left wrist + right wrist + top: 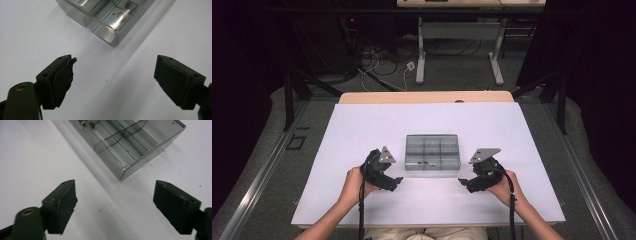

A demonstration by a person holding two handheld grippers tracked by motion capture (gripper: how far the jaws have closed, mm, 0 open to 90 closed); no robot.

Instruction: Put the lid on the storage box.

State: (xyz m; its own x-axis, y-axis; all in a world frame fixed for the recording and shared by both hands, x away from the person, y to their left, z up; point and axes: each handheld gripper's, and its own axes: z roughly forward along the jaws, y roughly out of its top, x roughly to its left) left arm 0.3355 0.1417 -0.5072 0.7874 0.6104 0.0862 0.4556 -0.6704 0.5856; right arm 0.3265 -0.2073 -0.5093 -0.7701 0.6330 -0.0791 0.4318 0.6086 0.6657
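Clear box (432, 152) sits mid-table on the white sheet (362, 125), lid down as far as the high view shows. Divided into compartments; a few small dark bits lie in the near row, too small to identify.

Left tool (396, 181) rests just off the box's near-left corner, jaws spread, nothing between them. Left gripper view: box corner (110, 22) ahead, apart from the jaws.

Right tool (464, 183) mirrors it off the near-right corner, jaws also spread and empty. Right gripper view: box corner (130, 147) ahead, no contact.

Judgement: both tools stand free of the box, which lies square and untouched. Either handling of the box is finished, or a fresh grasp at both near corners is yet to come; cannot tell which.
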